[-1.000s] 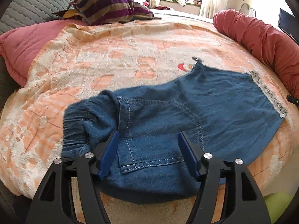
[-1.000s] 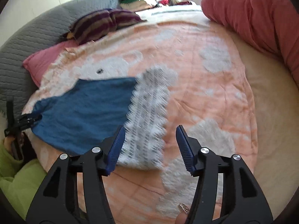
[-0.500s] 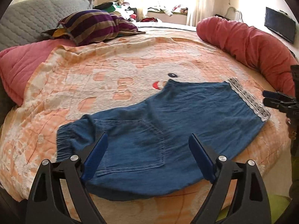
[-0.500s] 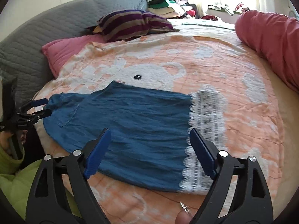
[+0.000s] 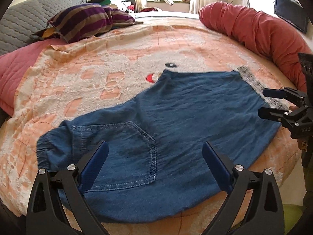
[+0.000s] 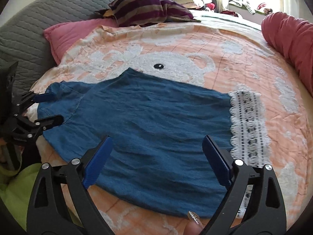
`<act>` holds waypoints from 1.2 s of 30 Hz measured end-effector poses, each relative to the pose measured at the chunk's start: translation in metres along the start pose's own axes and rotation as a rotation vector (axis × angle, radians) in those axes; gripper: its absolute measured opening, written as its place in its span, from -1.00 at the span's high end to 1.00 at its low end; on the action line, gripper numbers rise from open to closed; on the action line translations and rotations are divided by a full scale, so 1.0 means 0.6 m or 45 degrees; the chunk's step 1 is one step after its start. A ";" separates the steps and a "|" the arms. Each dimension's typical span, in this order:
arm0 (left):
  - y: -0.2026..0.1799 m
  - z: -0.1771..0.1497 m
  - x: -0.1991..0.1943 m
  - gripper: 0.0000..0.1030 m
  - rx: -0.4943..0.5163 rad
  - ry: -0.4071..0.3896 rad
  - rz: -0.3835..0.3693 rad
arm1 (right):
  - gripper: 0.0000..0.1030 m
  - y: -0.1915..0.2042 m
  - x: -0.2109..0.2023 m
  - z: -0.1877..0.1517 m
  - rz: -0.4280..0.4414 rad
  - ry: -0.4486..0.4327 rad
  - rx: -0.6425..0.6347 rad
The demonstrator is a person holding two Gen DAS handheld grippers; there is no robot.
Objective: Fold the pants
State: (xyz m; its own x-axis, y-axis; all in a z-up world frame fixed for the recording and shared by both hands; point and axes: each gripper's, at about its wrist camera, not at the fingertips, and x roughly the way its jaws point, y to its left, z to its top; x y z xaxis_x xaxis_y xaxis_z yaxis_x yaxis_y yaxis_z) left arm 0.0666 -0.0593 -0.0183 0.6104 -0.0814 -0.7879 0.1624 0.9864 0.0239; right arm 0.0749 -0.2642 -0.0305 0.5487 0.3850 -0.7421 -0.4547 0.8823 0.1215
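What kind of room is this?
Most likely a bedroom. The blue pants lie on a bed covered by an orange bear blanket, with a striped pillow and a grey padded headboard behind.

Bed w/ peach bear-print blanket on top. Blue denim pants lie flat on blanket, near edge, lace hem right. Far left: striped pillow, pink pillow. Far right: red bolster.
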 end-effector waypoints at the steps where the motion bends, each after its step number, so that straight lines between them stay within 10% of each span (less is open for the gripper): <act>1: 0.001 -0.002 0.011 -0.86 -0.001 0.021 0.007 | -0.69 0.002 0.004 -0.001 0.003 0.007 -0.002; 12: 0.034 -0.031 0.062 -0.89 -0.051 0.107 -0.009 | -0.70 -0.031 0.058 -0.028 -0.054 0.154 0.070; 36: -0.055 0.100 -0.024 -0.88 0.066 -0.055 -0.183 | -0.76 -0.128 -0.126 -0.030 -0.215 -0.154 0.227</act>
State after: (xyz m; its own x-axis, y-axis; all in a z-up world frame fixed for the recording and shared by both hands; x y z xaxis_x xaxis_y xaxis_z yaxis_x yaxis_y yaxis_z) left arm 0.0989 -0.0994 0.0294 0.6103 -0.2286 -0.7584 0.2899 0.9555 -0.0547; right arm 0.0556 -0.3659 0.0047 0.6908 0.2482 -0.6792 -0.2244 0.9665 0.1248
